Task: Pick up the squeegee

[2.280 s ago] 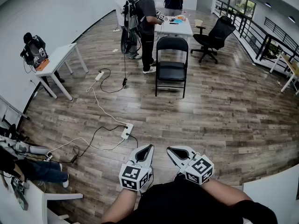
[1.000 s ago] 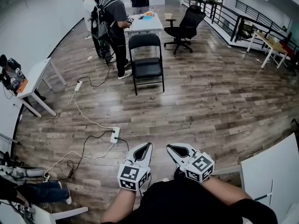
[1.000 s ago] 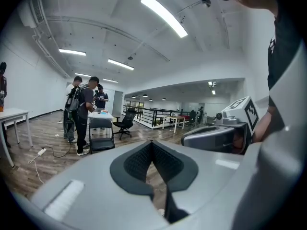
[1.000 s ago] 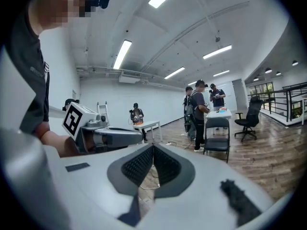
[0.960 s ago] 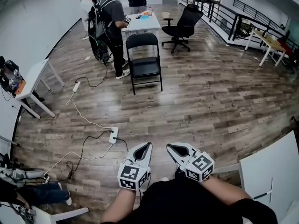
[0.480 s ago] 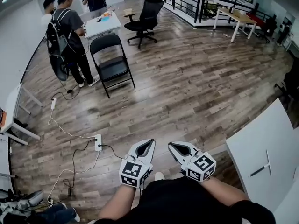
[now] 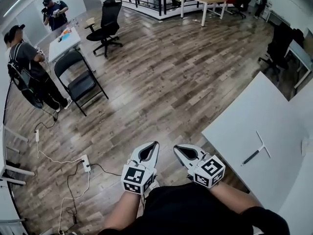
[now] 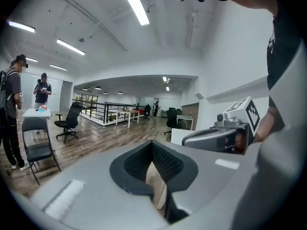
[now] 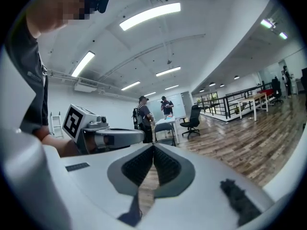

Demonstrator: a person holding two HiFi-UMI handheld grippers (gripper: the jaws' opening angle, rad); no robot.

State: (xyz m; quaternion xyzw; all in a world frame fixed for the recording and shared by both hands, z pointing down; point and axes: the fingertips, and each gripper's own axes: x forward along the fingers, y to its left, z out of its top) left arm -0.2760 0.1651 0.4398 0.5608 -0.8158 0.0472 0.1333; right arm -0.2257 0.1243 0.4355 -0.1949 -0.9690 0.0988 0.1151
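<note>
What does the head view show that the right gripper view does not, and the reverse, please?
Only the head view shows the squeegee lying on the white table, apart from both grippers. Only the right gripper view shows the ceiling lights and that the right gripper is shut and empty. Both show the left gripper, the black office chair and the wooden floor.

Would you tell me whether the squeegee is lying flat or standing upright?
Lying flat: the squeegee rests full-length on the white table.
</note>
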